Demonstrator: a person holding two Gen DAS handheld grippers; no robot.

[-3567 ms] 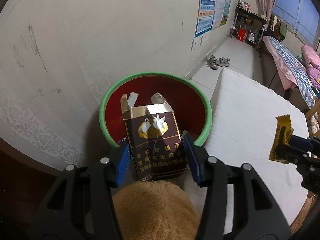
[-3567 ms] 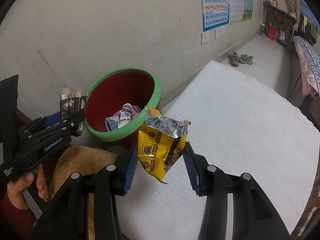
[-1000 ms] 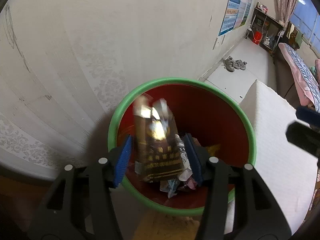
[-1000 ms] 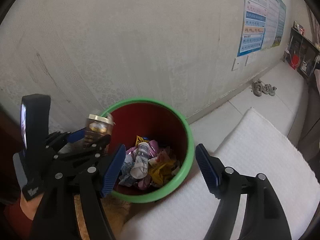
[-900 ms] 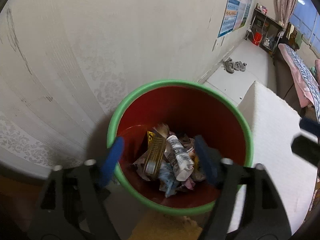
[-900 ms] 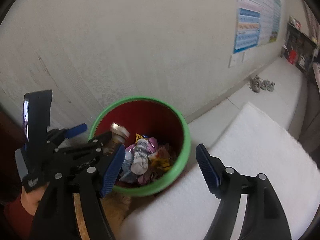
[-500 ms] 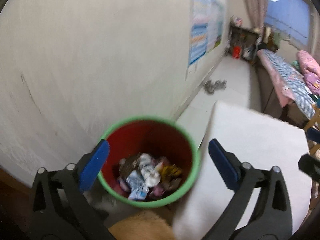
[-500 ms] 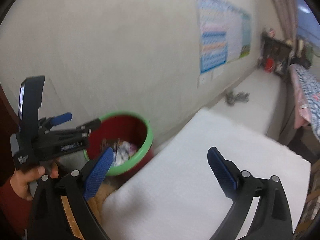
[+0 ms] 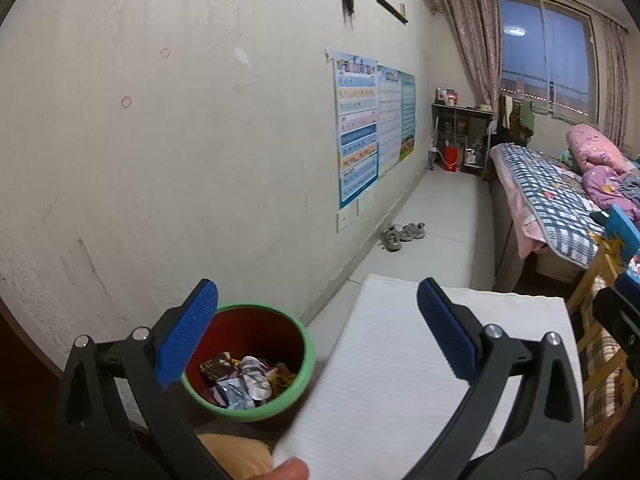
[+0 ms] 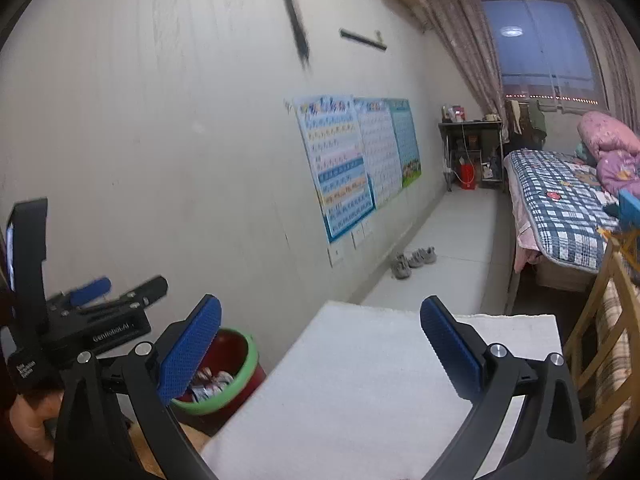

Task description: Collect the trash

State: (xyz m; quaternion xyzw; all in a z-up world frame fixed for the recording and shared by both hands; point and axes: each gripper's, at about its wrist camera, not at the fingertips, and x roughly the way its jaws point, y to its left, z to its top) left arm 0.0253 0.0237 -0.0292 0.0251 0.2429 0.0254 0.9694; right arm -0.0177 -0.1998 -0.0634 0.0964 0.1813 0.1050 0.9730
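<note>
both claws empty — left gripper (image 9: 318, 330) spread wide, right gripper (image 10: 320, 346) opening wider. trash (image 9: 240, 376) down in the green bin (image 9: 306, 354) by the wall, beside the white mat (image 9: 400, 380).

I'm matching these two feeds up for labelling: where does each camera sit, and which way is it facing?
Left wrist: on the left gripper, facing along its open blue-padded fingers over the green-rimmed red bin of wrappers and white mat; a fingertip shows at the bottom edge.
Right wrist: on the right gripper, its jaws opening and empty, facing the same way; the left gripper and the hand holding it appear at left.
Shared: bin, mat, wall posters, grey shoes, checked bed.
</note>
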